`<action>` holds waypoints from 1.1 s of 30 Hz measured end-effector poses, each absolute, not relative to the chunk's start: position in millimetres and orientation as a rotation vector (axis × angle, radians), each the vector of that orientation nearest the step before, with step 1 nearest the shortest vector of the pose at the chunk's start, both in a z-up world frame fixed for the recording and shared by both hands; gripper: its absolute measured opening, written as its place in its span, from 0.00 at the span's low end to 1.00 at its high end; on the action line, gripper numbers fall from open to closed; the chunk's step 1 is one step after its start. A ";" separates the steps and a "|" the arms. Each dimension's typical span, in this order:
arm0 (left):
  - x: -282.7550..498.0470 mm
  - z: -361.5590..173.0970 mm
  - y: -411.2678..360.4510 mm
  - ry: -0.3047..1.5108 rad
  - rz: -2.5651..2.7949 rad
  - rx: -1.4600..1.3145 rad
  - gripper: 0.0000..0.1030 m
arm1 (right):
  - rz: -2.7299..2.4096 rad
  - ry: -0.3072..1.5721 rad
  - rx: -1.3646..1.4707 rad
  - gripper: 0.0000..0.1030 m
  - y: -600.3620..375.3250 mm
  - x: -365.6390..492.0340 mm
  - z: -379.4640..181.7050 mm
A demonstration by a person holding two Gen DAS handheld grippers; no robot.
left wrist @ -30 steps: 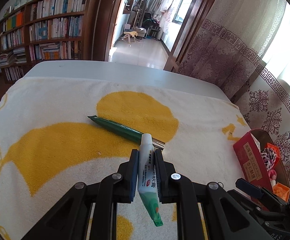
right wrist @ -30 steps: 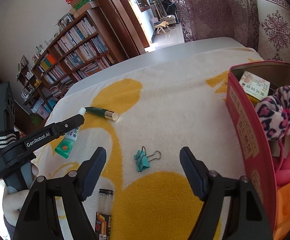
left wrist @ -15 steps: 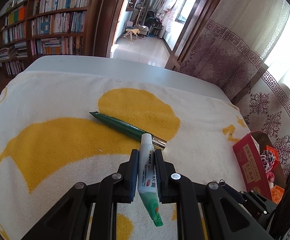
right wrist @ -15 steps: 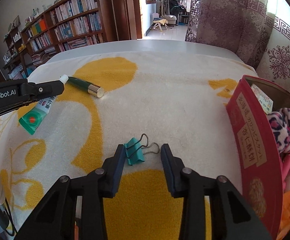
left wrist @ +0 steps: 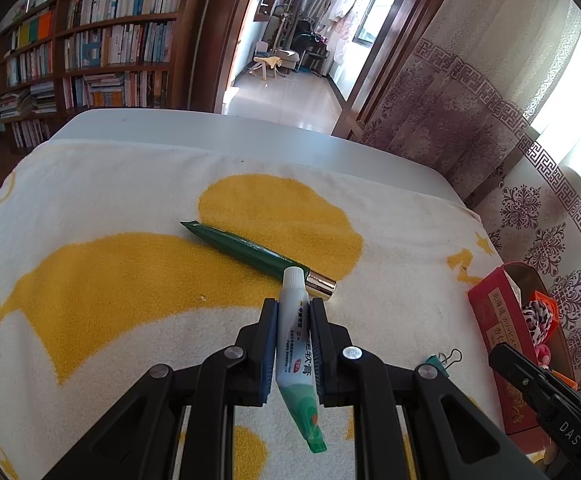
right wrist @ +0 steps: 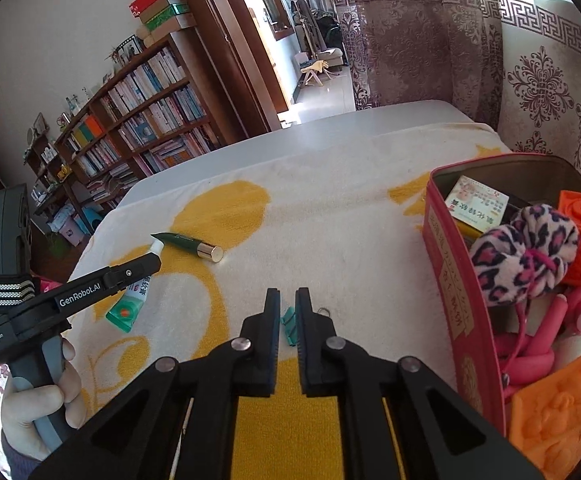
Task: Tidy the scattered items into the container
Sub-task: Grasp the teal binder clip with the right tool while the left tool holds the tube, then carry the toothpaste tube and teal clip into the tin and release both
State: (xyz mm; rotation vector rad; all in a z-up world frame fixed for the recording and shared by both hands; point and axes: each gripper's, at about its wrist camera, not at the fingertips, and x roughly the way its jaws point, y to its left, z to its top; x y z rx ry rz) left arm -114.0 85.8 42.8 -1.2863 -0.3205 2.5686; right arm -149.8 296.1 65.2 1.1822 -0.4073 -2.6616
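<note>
Between the right gripper's (right wrist: 288,312) closed jaws, pinching the teal binder clip (right wrist: 289,326) just left of the red container (right wrist: 448,276), and in the left gripper (left wrist: 293,320), clamping the toothpaste tube (left wrist: 296,344): grasping apparently done, carrying both rightward over the rim likely next.

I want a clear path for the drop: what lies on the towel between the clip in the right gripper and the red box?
Nothing: in the right wrist view, only bare towel separates the binder clip, pinched in the right gripper, from the red box.

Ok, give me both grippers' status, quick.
Left gripper: shut on the white toothpaste tube.
Right gripper: shut on the teal binder clip.
</note>
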 end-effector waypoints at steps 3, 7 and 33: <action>-113.7 42.1 86.4 -0.319 2.567 -1.287 0.16 | -2.627 -0.455 1.200 0.08 300.4 -153.5 61.8; -113.7 40.5 87.7 -0.312 2.561 -1.295 0.16 | -2.591 -0.414 1.285 0.23 290.8 -162.5 45.2; -109.6 47.8 91.1 -0.315 2.555 -1.270 0.16 | -2.740 -0.263 1.150 0.29 284.6 -148.5 70.2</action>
